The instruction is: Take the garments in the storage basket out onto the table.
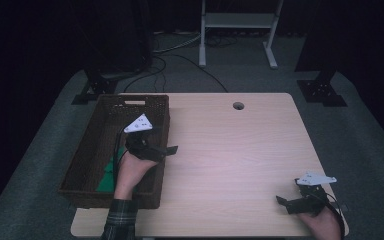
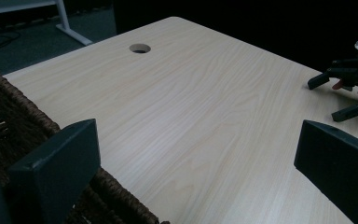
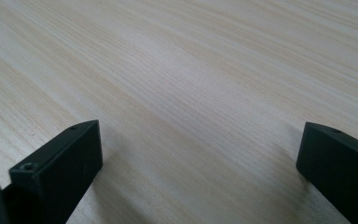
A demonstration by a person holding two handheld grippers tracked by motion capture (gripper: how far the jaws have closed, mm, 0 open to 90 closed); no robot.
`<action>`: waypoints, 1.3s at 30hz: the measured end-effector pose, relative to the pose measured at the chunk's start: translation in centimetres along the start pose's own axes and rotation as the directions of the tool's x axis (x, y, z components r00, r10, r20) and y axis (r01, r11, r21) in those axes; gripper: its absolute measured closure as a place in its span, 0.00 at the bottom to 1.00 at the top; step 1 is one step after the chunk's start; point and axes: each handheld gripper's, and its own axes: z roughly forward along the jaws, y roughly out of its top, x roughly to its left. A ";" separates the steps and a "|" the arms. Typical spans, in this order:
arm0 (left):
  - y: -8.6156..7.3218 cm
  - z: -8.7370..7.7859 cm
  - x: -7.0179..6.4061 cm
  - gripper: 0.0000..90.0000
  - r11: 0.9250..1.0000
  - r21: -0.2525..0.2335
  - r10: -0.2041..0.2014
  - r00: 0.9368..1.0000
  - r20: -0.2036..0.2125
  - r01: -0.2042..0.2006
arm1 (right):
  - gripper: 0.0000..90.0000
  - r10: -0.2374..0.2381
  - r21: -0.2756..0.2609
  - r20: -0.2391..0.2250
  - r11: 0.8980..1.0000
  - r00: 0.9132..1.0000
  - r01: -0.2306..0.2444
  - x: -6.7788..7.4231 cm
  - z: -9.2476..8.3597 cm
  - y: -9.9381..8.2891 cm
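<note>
Green, flat and thin, the green piece (image 1: 108,176) lies on the floor of the wicker basket (image 1: 87,150), near its front end and partly behind the person's left forearm. What it is I cannot tell for sure; it looks like a light sheet or folded cloth, probably limp and not fragile, so an exposed edge or corner would be the place to pinch it, lifting clear of the rough weave. The left gripper (image 1: 167,149) hangs over the basket's right rim with its jaws spread wide and nothing between them, facing out across the table. The right gripper (image 1: 286,204) sits low at the near right corner of the table (image 1: 230,150), jaws likewise wide apart and empty over bare wood. The tabletop is pale, smooth, grained laminate with a round cable hole (image 1: 238,105) near its far edge. Beyond it lie grey carpet, loose cables, a white frame's legs (image 1: 237,35) and dark surroundings.
</note>
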 end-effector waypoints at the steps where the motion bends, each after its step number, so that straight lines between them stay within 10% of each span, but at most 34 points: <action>1: 0.0 0.0 0.0 0.00 1.000 0.000 0.000 1.000 0.000 0.000 | 0.00 0.000 0.000 0.000 1.000 1.000 0.000 0.0 0.0 0.0; 39: -1.3 -1.4 1.6 0.00 1.000 0.020 -0.016 0.999 -0.037 0.016 | 0.00 0.000 0.000 0.000 1.000 1.000 0.000 0.0 0.0 0.0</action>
